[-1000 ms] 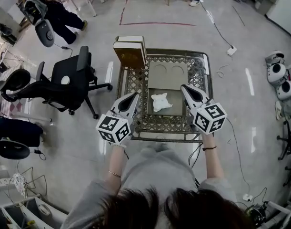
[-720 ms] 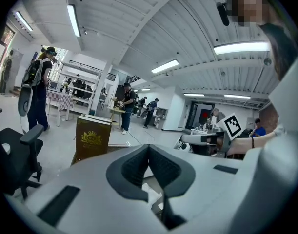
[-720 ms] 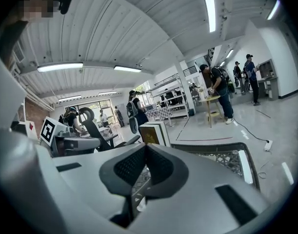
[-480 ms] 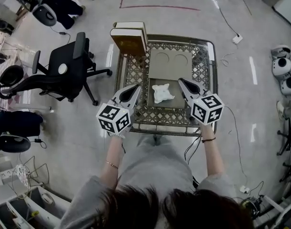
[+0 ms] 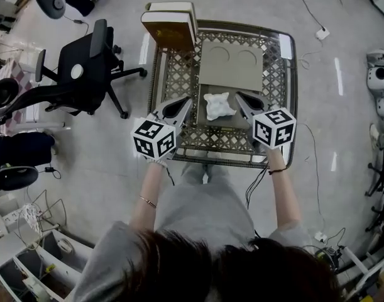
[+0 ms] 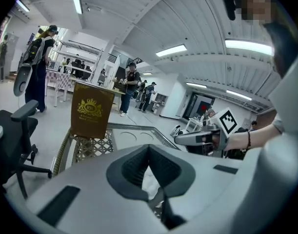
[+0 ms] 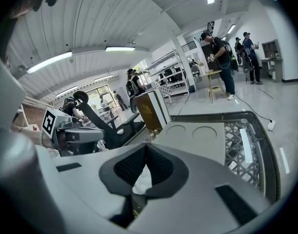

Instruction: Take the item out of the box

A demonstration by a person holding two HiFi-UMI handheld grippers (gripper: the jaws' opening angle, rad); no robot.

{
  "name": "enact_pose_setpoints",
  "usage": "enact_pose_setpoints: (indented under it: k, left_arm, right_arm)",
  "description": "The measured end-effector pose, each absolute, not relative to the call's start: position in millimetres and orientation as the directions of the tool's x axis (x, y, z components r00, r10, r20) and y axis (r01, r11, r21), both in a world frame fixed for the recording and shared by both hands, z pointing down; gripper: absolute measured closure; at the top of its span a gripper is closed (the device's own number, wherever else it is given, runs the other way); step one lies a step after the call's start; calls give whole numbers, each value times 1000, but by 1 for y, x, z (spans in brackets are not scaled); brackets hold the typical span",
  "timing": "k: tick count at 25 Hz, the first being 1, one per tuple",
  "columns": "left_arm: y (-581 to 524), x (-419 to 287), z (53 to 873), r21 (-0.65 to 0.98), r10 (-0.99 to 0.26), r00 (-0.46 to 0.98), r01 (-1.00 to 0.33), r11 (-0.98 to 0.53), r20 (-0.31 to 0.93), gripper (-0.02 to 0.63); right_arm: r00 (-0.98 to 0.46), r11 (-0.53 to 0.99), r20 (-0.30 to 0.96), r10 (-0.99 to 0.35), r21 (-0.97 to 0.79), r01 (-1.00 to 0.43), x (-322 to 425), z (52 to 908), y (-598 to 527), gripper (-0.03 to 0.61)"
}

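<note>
Jaws closed on nothing: left gripper (image 5: 185,103) and right gripper (image 5: 240,97)
Between their tips the white crumpled item (image 5: 218,106) lies on a flat cardboard sheet (image 5: 232,65) atop the lattice table (image 5: 286,87), while the gold-crested brown box (image 5: 170,29) stands upright at the far left corner.

A crumpled white item (image 5: 218,106) lies in the near part of a flat grey box (image 5: 230,65) on a lattice table (image 5: 174,74). The left gripper (image 5: 183,106) and right gripper (image 5: 242,101) flank it — tips angled inward, just beside it. A brown box (image 5: 170,31) stands at the far left corner — an office chair (image 5: 85,68) further left.
</note>
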State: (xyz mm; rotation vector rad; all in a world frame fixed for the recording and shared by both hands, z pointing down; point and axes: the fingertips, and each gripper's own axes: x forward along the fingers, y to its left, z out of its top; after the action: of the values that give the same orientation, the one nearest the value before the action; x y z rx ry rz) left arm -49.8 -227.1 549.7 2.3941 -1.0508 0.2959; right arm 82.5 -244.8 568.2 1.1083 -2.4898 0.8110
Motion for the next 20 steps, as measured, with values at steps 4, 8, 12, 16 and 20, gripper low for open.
enact_pose_setpoints:
  k: [4,8,12,16,20]
  left_arm:
    - [-228,-49,566,375,-601,686,-728,-574,411,597]
    - [-228,-48,584,387,-581,688,-725,-569,436,597]
    - [-226,-49,601,398,-560,689,-723,-564,460,597]
    - [-225,-48,611,402,-544,694,-718,-568,472,597]
    - [-226,-45,618,410,-536,697,-715,-566,476,597]
  right_arm:
    - [-651,517,519,-554,-398,-758,79,591,-248,557]
    - [-641,501,579,-504,-409,-763,75,616,-248,557]
    - [-634,481,615,-469,-424,-767,70,636,-248,554]
    - [-632,456,638,-440,-448,-769,67,653,-245,528]
    - [-626,421,663,-411,-471,-775,65,668,-242,460]
